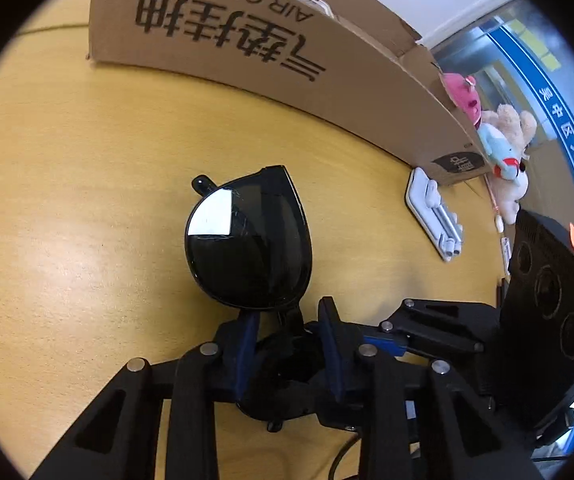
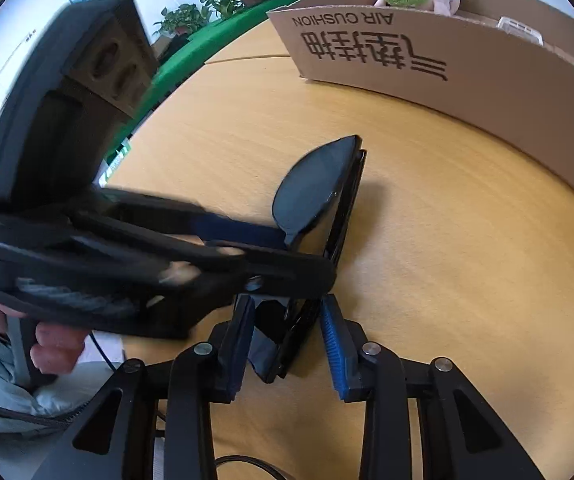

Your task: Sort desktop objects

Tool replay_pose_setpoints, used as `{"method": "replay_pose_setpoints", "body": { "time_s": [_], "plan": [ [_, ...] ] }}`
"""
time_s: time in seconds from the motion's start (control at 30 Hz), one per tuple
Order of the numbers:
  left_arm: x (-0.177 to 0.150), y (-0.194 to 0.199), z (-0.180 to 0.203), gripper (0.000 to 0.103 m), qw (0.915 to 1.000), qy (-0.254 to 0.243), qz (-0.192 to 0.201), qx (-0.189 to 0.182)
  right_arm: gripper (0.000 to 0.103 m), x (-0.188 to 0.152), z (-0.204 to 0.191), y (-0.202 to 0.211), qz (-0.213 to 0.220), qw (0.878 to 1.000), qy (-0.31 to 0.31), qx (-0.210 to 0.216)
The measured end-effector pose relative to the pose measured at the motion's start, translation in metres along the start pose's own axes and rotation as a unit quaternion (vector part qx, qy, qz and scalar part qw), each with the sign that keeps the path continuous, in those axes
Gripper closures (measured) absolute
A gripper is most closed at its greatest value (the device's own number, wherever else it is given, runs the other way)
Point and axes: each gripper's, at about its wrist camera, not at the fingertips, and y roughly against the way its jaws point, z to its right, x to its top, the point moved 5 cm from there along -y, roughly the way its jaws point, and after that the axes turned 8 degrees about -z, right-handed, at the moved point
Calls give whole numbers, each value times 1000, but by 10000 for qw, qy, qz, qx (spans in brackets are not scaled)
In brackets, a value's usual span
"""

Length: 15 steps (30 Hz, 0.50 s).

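Black folded plastic sunglasses are hanging just over the yellow wooden table, near the brown cardboard box. We are pinching them with our left gripper, and our right gripper is squeezing them too.

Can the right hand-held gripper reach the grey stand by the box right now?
Probably not yet: the right hand-held gripper has the sunglasses between its fingers. The stand itself lies uncovered.
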Motion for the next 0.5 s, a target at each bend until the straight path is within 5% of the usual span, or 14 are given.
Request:
{"method": "replay_pose_setpoints", "body": {
  "time_s": [0.5],
  "plan": [
    [13,31,30,84,9982,-261,502,-222,79,-9,-3,41,610,9976,-237,231]
  ]
}}
